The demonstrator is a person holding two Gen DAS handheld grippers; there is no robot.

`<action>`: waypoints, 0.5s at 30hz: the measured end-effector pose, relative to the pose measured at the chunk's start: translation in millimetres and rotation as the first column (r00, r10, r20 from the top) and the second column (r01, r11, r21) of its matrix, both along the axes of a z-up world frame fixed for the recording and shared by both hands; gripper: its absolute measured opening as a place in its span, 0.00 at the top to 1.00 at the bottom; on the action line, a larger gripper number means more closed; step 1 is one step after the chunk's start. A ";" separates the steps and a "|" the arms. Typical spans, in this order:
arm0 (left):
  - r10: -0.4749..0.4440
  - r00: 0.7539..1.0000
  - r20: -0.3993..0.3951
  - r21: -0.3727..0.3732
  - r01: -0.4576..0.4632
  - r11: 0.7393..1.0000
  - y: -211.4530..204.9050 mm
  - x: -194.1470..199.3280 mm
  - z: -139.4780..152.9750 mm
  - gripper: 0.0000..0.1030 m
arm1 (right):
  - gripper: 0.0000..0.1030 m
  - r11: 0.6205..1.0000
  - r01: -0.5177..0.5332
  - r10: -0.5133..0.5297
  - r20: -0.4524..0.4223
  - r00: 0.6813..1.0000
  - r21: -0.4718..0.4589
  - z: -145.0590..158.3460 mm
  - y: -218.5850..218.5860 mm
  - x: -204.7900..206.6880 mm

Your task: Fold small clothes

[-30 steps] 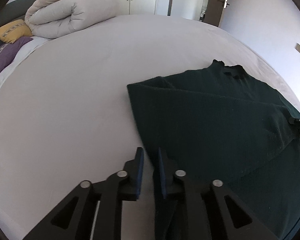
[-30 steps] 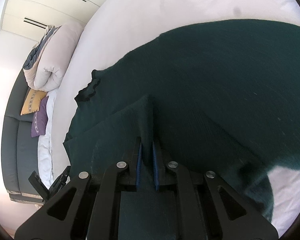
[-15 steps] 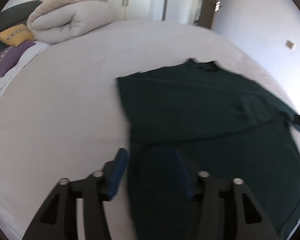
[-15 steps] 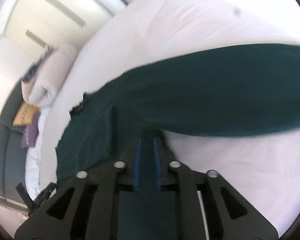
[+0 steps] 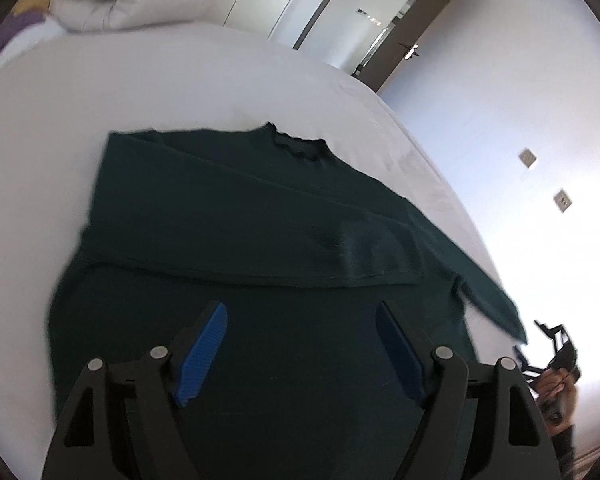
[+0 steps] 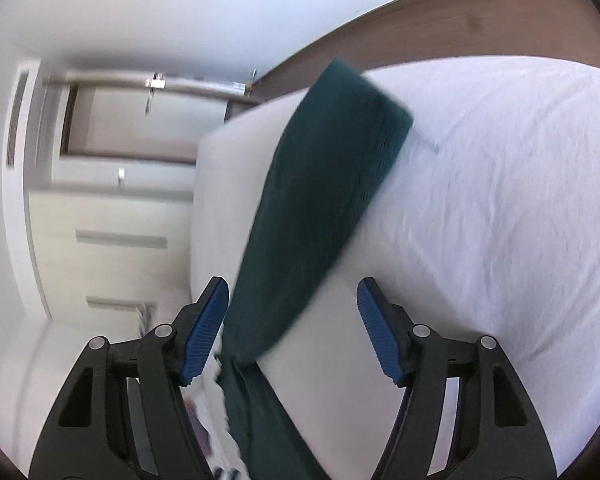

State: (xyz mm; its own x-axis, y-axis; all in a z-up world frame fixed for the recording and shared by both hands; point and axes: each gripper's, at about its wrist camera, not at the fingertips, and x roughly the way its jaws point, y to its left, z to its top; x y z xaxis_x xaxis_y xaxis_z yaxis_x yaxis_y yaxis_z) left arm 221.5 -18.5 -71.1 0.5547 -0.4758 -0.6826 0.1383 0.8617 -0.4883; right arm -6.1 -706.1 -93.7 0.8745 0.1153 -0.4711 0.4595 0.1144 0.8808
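White bed (image 5: 40,128) – green sweater (image 5: 240,216) flat, both tongs agape

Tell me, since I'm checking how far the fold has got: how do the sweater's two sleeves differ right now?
One sleeve lies folded across the body of the dark green sweater; the other sleeve stretches straight out over the white bed. The folded one lies ahead of the open left gripper, the stretched one between the open right gripper's fingers, ungripped. Both are the same dark green knit.

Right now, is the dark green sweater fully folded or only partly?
Partly folded. On the dark green sweater, one sleeve lies folded across the chest, while the other sleeve is stretched out over the bed.
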 end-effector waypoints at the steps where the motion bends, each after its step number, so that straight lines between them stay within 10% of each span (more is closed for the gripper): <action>1: 0.000 1.000 -0.006 -0.012 0.000 1.000 -2.3 2.3 0.1 0.23 | 0.37 1.000 0.022 -0.022 0.002 1.000 0.013 -1.8 -4.5 1.6; 15: -0.044 0.998 -0.038 -0.064 0.041 0.997 -22.1 4.0 0.5 0.23 | 0.49 0.969 0.247 -0.247 0.050 0.968 0.007 -0.4 -36.3 3.7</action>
